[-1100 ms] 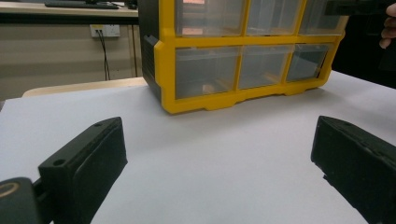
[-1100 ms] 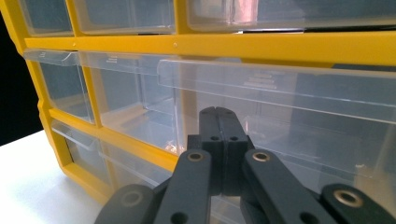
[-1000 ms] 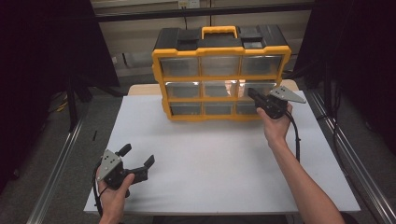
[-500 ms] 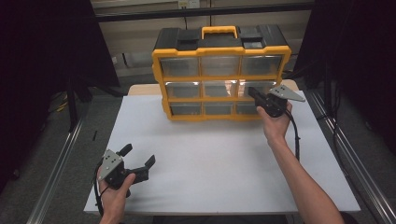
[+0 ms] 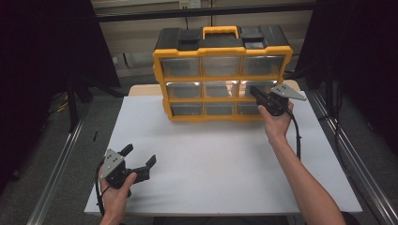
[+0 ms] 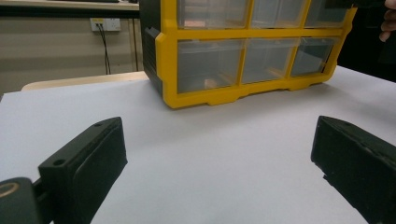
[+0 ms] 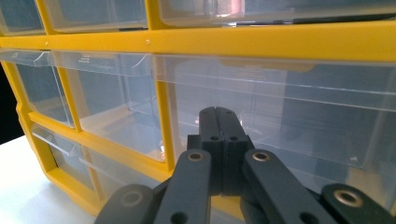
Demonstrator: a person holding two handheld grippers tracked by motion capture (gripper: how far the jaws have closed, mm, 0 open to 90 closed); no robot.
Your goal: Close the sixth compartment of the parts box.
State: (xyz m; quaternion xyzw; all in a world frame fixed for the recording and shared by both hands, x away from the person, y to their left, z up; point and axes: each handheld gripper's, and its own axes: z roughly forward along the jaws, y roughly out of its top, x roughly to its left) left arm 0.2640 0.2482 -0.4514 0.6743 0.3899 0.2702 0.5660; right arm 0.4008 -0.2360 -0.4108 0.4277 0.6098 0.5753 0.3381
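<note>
Right gripper [image 7: 219,122], jaws pressed together on nothing, sits at the middle-right drawer [image 7: 280,121] of the organizer [image 5: 220,77]; pushing could slide the cabinet back.

We look down on a bench [image 5: 225,168] covered by a white sheet, with a strip of pale wooden edge [image 5: 141,89] showing at its far side. Grey floor [image 5: 70,140] lies around it, and metal rails [image 5: 56,173] run along the floor on both sides. Behind the bench stands a beige panelled wall [image 5: 136,28] crossed by a dark horizontal bar [image 5: 141,15]. A white wall socket [image 6: 105,24] with a black cable [image 6: 103,49] hanging from it sits on that wall. Both flanks of the room fall into deep shadow.
</note>
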